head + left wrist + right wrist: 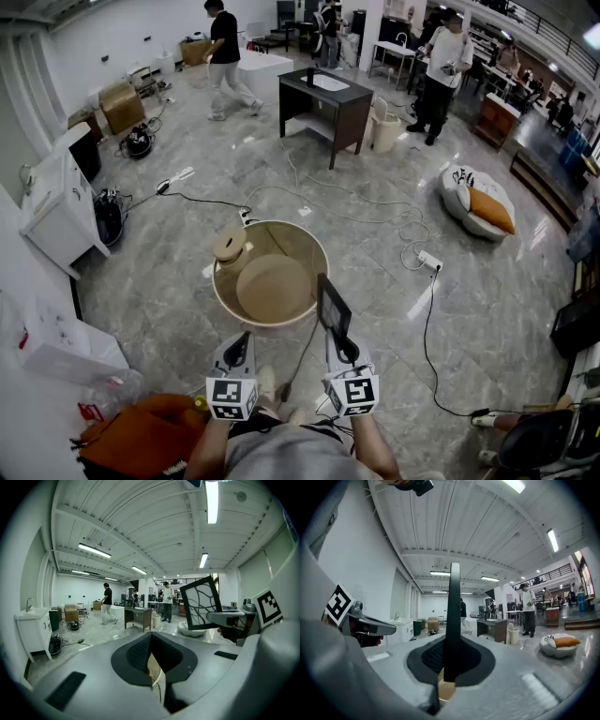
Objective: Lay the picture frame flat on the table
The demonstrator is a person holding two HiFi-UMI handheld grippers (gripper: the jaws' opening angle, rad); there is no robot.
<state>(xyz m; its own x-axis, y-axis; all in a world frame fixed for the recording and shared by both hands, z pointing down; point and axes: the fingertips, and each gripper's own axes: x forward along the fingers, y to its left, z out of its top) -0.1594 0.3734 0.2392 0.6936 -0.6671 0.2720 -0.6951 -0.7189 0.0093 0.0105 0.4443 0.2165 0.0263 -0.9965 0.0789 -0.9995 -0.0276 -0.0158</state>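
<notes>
The picture frame [333,305], black-edged, stands upright over the near right rim of the round beige table [315,253]. My right gripper [345,349] is shut on its lower edge. In the right gripper view the frame [453,616] shows edge-on as a thin dark bar rising from between the jaws of the right gripper [450,663]. In the left gripper view the frame's [201,603] face shows a pale picture with dark branching lines. My left gripper [239,345] hovers beside the right one at the table's near edge, shut with nothing in it [152,656].
A round wooden piece [230,246] sits on the table's far left side. Cables and a power strip [428,260] lie on the floor behind. A dark desk [323,103], a white cushion [478,202], a white cabinet [61,211] and several people stand farther off.
</notes>
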